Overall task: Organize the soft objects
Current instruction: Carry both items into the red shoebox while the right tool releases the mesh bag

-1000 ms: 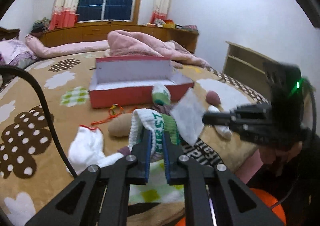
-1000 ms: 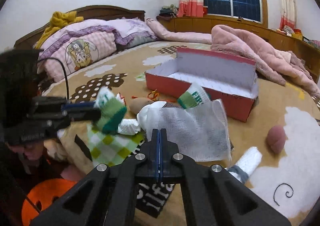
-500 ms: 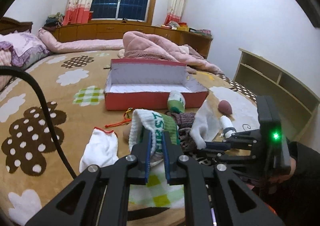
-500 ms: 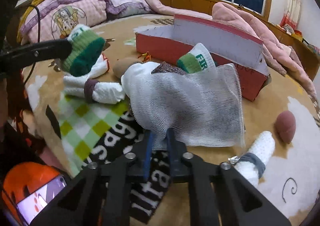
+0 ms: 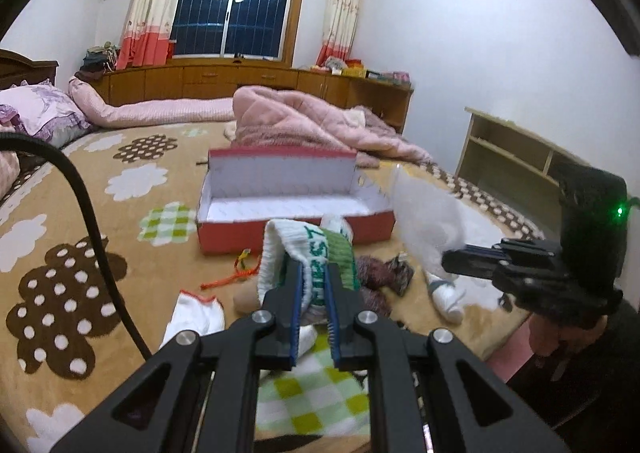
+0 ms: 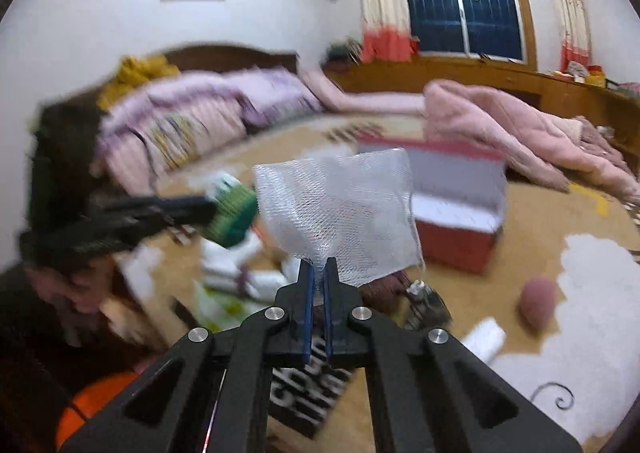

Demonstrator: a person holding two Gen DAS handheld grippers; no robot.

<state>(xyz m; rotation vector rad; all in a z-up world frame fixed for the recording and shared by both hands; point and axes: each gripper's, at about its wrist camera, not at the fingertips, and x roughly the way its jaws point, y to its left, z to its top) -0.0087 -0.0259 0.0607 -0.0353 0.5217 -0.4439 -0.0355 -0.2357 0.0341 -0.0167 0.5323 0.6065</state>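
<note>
left gripper point(image 5: 312, 289): clamped on green-white sock point(image 5: 308, 253) | right gripper point(image 6: 318, 273): closing, pinching what looks like white mesh cloth point(image 6: 340, 209)

I saw ribbed knit on the sock point(image 5: 308, 253), open white mesh cloth point(image 6: 340, 209), a matt cardboard box point(image 5: 296, 229).

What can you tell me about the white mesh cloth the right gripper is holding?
The mesh cloth is thin, white, see-through netting, roughly square, with fine threads at its edges. The right gripper is shut on its lower edge, so it stands up in the air above the bed, clear of everything else. The red box shows faintly through it.
</note>
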